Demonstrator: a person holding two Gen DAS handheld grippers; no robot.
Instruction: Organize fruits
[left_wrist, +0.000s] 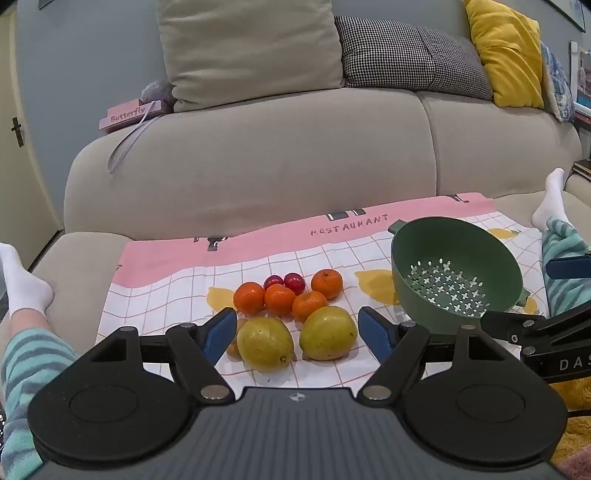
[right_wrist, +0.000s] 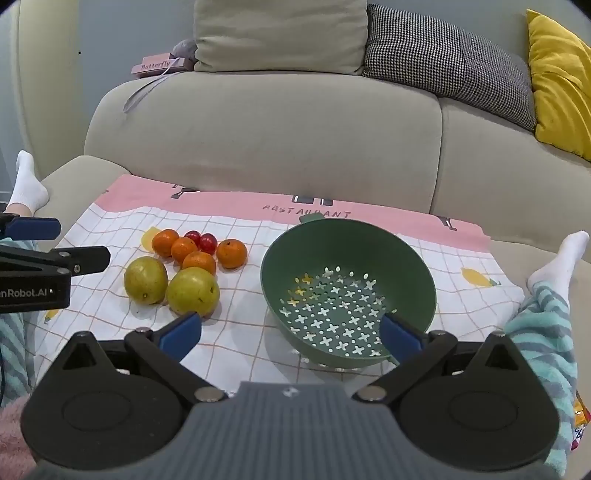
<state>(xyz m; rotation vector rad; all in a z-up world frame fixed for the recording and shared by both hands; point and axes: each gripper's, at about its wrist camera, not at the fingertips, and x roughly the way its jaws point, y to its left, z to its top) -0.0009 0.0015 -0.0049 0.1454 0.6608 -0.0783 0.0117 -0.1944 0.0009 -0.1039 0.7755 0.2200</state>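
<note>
The left wrist view looks from low and close behind the left tool (left_wrist: 297, 334) across the pink-bordered checked cloth (left_wrist: 177, 291) toward the beige sofa backrest (left_wrist: 258, 155), centred on the cluster of yellow-green pears and small orange mandarins (left_wrist: 291, 314) near the cloth's front edge. The right wrist view faces the same way from close behind the right tool (right_wrist: 291, 332), set further right and centred on the green perforated plastic colander (right_wrist: 406, 258). Both share cloth, fruit, colander and backrest, and each catches the other tool at its side edge.
</note>
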